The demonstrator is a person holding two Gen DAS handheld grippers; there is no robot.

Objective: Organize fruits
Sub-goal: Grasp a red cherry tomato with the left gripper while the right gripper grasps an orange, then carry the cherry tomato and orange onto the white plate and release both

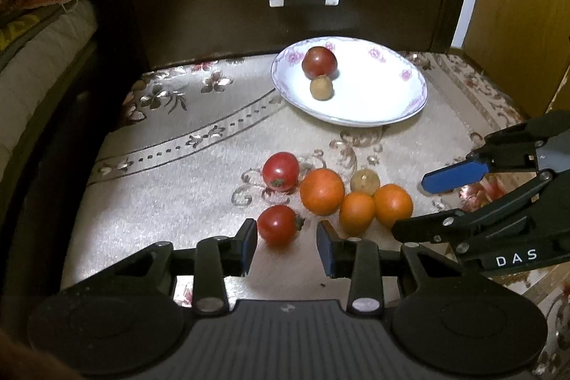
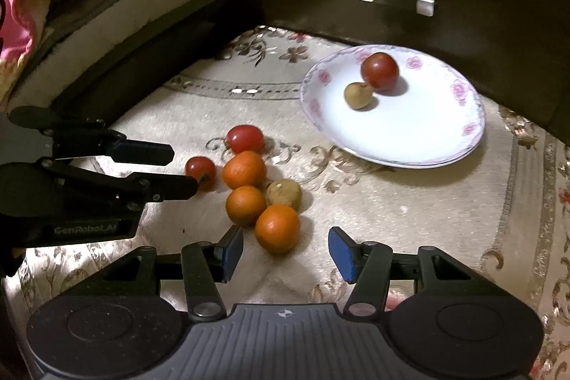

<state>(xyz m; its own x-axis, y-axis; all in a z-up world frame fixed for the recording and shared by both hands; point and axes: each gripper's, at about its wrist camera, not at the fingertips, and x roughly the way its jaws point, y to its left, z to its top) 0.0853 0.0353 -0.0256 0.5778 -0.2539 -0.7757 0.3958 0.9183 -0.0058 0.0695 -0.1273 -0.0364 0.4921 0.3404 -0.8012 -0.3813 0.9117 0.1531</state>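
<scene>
While a patterned cloth is covering the surface, a flowered plate is sitting at the back, carrying a dark red tomato touching a small brown fruit; three oranges, two red tomatoes and another brown fruit are lying clustered on the cloth; the left gripper is gaping wide, empty, around the nearest tomato; the right gripper is gaping wide, empty, just behind the nearest orange

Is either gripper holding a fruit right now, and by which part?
Nothing is held. The left gripper has open jaws either side of a small red tomato on the cloth, not clamped. The right gripper is open too, empty.
</scene>
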